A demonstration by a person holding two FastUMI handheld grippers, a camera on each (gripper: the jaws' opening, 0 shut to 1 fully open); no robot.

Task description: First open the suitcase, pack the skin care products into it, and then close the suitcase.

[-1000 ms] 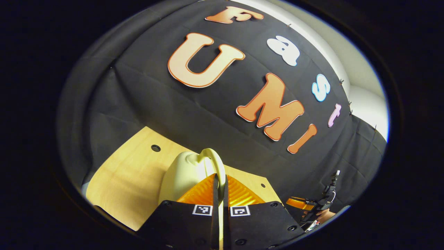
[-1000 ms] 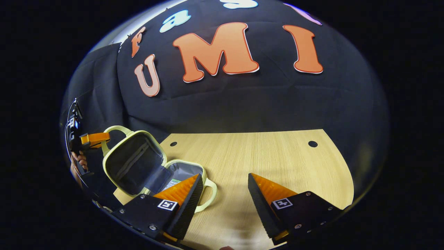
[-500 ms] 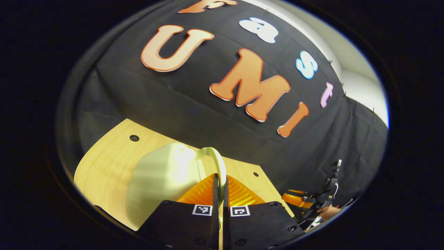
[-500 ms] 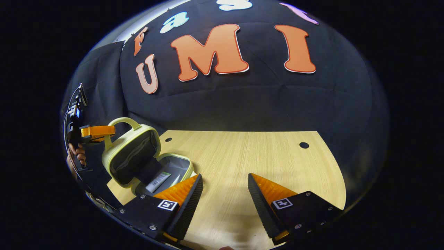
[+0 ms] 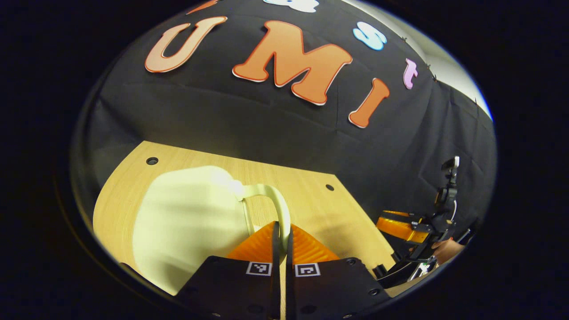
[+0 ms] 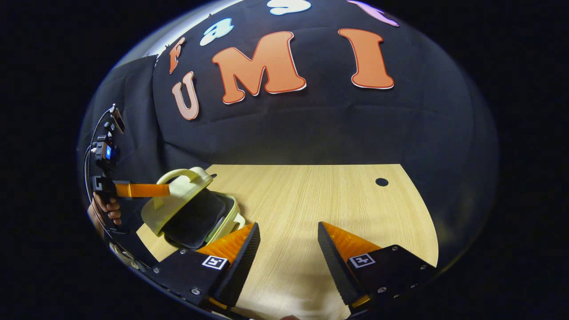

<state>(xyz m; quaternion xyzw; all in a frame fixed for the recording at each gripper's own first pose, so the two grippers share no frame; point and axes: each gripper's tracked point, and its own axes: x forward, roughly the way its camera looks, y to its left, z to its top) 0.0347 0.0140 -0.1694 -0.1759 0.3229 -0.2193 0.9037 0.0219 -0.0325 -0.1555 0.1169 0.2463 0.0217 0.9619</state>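
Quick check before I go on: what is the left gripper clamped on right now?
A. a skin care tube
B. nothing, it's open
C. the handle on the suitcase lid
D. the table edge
C: in the left gripper view the left gripper is shut on the pale handle of the suitcase lid, and the right gripper view shows that lid tipped partway down over the base.

There are no words or numbers here that can be read. The left gripper [image 5: 281, 231] has two small black-and-white square code marks on its body, one beside each finger, but they are patterns, not letters. The right gripper [image 6: 288, 231] has the same kind of square mark on each side of its body, and these cannot be read as words either.
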